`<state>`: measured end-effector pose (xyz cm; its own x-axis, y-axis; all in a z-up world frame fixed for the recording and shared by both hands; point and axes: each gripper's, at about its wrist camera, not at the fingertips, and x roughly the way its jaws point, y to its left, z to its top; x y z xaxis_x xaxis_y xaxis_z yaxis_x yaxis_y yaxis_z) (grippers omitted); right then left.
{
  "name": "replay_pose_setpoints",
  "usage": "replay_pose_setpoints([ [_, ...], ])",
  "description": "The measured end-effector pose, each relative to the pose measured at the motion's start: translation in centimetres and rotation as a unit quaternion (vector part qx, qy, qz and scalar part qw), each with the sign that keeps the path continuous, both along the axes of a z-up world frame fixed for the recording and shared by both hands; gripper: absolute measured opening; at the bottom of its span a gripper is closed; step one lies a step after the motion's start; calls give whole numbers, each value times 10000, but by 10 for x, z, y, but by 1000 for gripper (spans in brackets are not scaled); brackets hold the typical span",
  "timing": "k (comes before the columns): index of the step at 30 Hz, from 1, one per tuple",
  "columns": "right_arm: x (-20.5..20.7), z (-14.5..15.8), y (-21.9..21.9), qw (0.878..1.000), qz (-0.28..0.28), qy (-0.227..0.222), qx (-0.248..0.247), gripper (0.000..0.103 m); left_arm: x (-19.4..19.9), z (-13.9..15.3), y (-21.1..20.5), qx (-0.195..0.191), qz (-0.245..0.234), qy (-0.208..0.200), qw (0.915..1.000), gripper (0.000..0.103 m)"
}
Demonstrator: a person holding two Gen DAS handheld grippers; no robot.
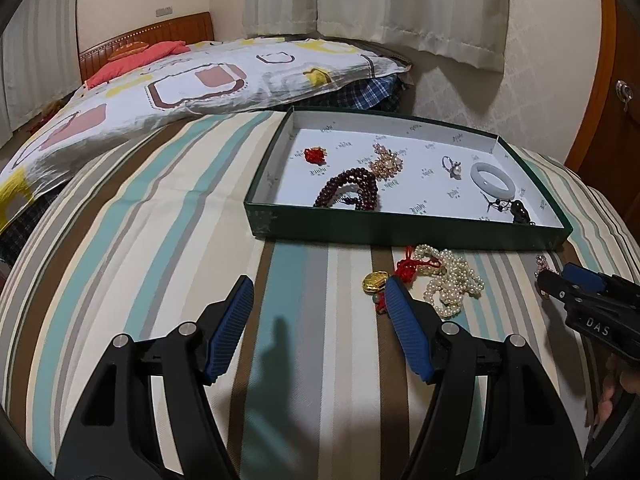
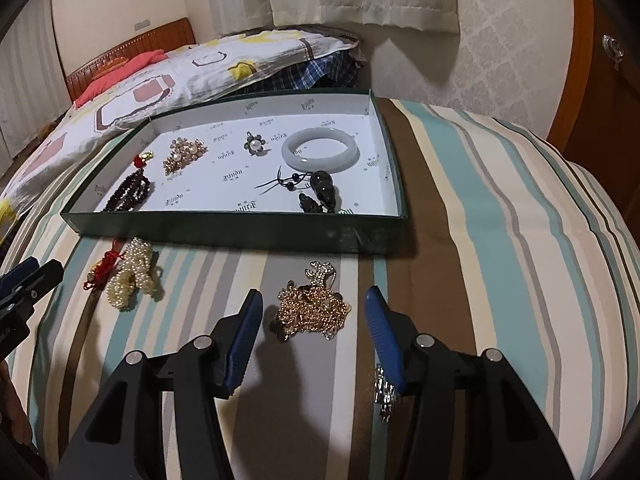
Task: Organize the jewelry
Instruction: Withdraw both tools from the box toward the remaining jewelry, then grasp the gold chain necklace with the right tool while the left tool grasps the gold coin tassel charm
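Left wrist view: the left gripper (image 1: 318, 296) stands open and empty beside a limp pearl strand (image 1: 450, 280) on the striped bedspread (image 1: 160, 240), before the green tray (image 1: 400, 232).

Right wrist view: the right gripper (image 2: 314, 312), jaws apart, brackets a heaped gold chain (image 2: 312, 308), probably light and slippery; best pinched mid-pile.

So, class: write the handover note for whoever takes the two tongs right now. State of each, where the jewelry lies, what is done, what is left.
Left tongs: open, empty, over the striped bedspread, near the gold charm on red cord.
Right tongs: open, straddling the gold chain pile, not gripping it.
Done: in the green tray lie the jade bangle, pearl ring, dark red beads, gold brooch, black pendant and a small red piece.
Left: gold chain pile, pearl strand, gold charm, and a silver piece by the right tongs.
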<state>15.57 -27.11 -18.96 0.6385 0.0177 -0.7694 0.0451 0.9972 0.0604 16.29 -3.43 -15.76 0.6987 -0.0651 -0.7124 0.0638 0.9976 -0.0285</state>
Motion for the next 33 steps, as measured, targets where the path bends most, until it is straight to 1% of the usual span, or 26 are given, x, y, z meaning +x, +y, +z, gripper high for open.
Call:
replay_pose_setpoints([
  [3, 1, -2, -1, 10000, 9, 33, -15, 51, 1, -3, -2, -19, -23, 40, 10000, 66],
  [8, -2, 2, 1, 9999, 62, 32, -75, 36, 4, -7, -9, -3, -115, 100, 9999, 66],
  [10, -2, 2, 2, 9999, 112, 22, -45, 26, 6, -9, -12, -2, -162, 145, 9998, 66],
  [13, -2, 2, 3, 9998, 198, 20, 22, 18, 8, -12, -16, 11, -245, 194, 9995, 66],
  [17, -3, 1, 1, 9997, 216, 15, 105, 17, 13, -14, -21, -5, -339, 246, 9991, 64],
  [21, -3, 1, 1, 9997, 221, 13, 140, 17, 23, -17, -29, 33, -482, 347, 9982, 50],
  [22, -3, 1, 1, 9997, 221, 14, 141, 17, 24, -17, -30, 25, -500, 367, 9981, 49],
  [24, -2, 1, 1, 9996, 227, 14, 152, 17, 27, -19, -33, 17, -561, 418, 9975, 43],
  [25, -2, 1, 1, 9996, 227, 14, 152, 17, 29, -20, -34, 26, -589, 447, 9973, 42],
  [26, -2, 1, 1, 9996, 227, 14, 156, 17, 30, -22, -36, 19, -627, 490, 9968, 38],
  [27, -2, 1, 0, 9996, 232, 14, 165, 17, 31, -23, -36, -8, -664, 530, 9964, 33],
  [31, -2, 1, 1, 9995, 243, 9, 194, 17, 32, -23, -37, -42, -682, 541, 9962, 24],
  [33, -2, 1, 1, 9994, 239, 5, 235, 16, 32, -23, -35, -106, -692, 536, 9961, 23],
])
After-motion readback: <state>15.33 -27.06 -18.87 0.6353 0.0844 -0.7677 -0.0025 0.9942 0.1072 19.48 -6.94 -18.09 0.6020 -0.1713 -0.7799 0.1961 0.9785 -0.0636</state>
